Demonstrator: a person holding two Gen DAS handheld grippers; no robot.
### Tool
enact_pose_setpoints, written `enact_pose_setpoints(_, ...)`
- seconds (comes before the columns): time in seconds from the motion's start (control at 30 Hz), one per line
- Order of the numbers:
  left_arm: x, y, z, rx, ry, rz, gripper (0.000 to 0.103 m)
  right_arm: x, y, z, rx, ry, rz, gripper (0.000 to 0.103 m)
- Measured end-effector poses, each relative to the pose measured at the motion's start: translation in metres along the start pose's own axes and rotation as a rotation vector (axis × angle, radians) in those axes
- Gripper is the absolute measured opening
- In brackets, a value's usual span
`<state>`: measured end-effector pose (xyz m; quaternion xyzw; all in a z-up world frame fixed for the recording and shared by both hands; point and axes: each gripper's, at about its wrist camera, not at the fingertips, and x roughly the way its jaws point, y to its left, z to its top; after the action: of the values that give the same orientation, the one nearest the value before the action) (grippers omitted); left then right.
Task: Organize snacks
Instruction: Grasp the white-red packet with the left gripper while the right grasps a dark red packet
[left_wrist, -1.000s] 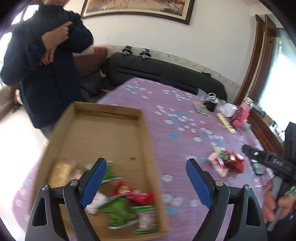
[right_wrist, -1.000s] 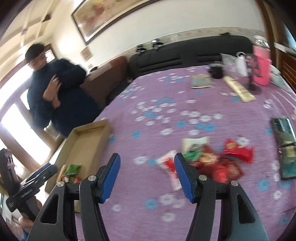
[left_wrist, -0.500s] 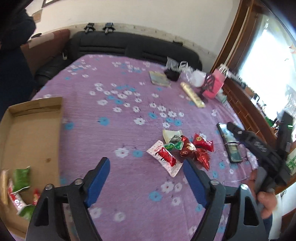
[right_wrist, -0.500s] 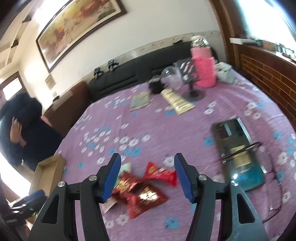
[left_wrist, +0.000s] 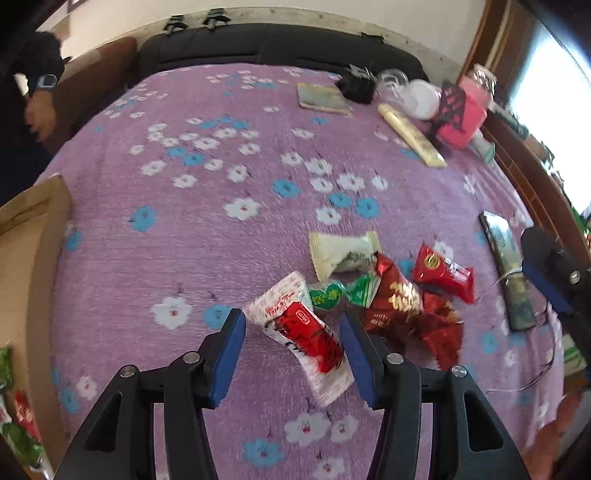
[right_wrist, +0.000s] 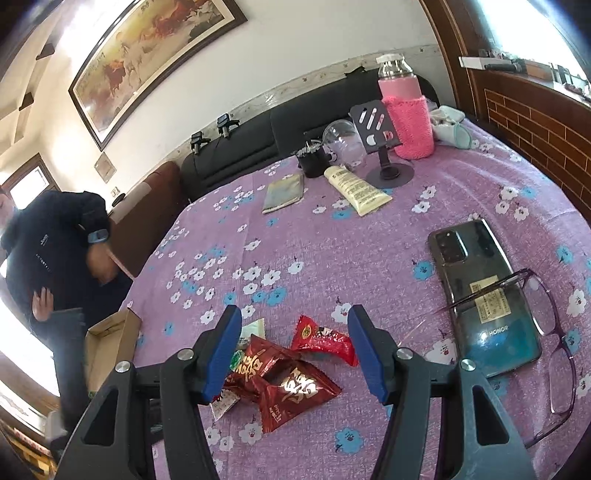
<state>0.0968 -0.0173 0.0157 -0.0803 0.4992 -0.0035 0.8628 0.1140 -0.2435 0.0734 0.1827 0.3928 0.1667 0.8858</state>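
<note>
**Left gripper positioned over snack pile**

The left gripper (left_wrist: 291, 354) is held unclenched, jaws just narrowed, astride a red-and-white packet (left_wrist: 303, 332) without contact. The right gripper (right_wrist: 295, 350) is held released above red packets (right_wrist: 291, 384). Beyond, the box (left_wrist: 33, 229) is seen at the cloth's (left_wrist: 221, 240) edge.

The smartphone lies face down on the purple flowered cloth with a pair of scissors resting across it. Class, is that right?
Not scissors. The right wrist view shows a pair of glasses with purple frames, one arm lying across the smartphone. The rest holds: the phone is face down on the purple flowered cloth.
</note>
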Motion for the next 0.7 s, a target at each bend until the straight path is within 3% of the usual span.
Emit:
enact_pose_setpoints(0.03,0.004,0.001,-0.001,0.010,0.004,-0.008,0.056,0.002,0.000,-0.001,0.002,0.011,0.007,0.059)
enact_pose_setpoints(0.1,0.001,0.001,-0.004,0.064,-0.030,0.032,0.037,0.006,0.000,-0.002,0.001,0.029,0.015,0.060)
enact_pose_setpoints(0.17,-0.001,0.009,-0.005,0.086,-0.040,0.023,0.029,0.012,0.001,-0.004,-0.006,0.051,0.015,0.059)
enact_pose_setpoints(0.4,-0.006,0.037,-0.008,0.107,-0.085,-0.049,0.028,0.040,0.003,-0.018,-0.027,0.174,-0.016,0.059)
enact_pose_setpoints(0.53,-0.006,0.032,-0.010,0.143,-0.106,-0.028,0.028,0.054,0.003,-0.026,-0.026,0.240,-0.042,0.059)
enact_pose_setpoints(0.63,-0.006,0.038,-0.007,0.127,-0.093,-0.065,0.028,0.059,0.014,-0.035,-0.063,0.312,0.017,0.059)
enact_pose_setpoints(0.7,-0.006,0.044,-0.004,0.105,-0.085,-0.086,0.028,0.061,0.027,-0.041,-0.096,0.364,0.119,0.059)
